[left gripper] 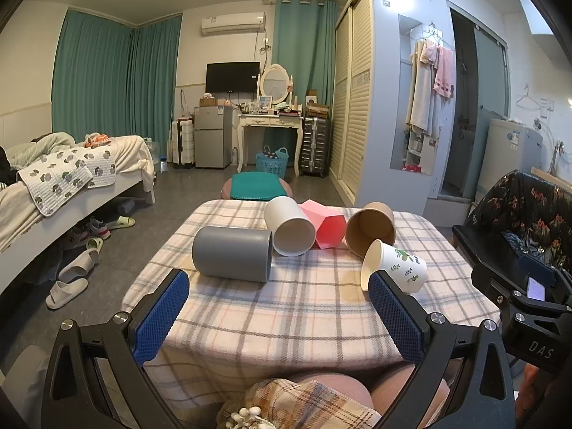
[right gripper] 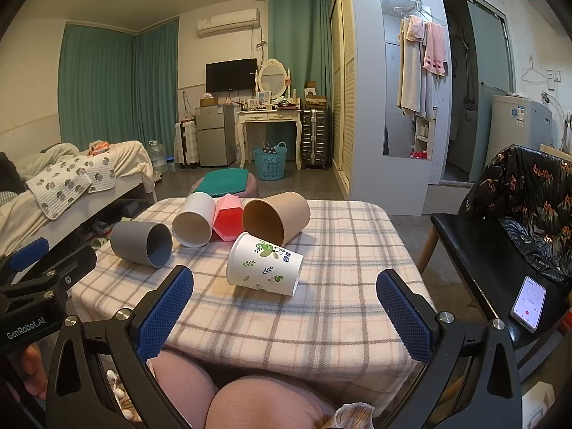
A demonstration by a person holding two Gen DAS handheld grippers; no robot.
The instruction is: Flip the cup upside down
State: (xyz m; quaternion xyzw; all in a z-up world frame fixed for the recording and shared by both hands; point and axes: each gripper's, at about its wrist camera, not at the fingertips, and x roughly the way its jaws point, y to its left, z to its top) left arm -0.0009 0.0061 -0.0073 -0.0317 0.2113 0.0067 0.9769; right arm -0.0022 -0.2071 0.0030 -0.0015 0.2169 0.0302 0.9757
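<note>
Several cups lie on their sides on the plaid-covered table [left gripper: 286,307]: a grey cup [left gripper: 232,258], a white cup [left gripper: 289,230], a pink faceted cup [left gripper: 323,227], a brown paper cup [left gripper: 371,227] and a white paper cup with green leaf print [left gripper: 395,266]. The right wrist view shows the same: grey cup [right gripper: 141,243], white cup [right gripper: 193,224], pink cup [right gripper: 227,222], brown cup [right gripper: 277,217], printed cup [right gripper: 264,269]. My left gripper [left gripper: 279,287] is open and empty, short of the grey cup. My right gripper [right gripper: 284,286] is open and empty, just short of the printed cup.
A black chair [right gripper: 500,250] with a phone [right gripper: 529,303] on it stands right of the table. A stool with a green cushion [left gripper: 258,186] sits beyond the table. A bed [left gripper: 64,186] is at the left. My knees [right gripper: 250,400] are under the table's front edge.
</note>
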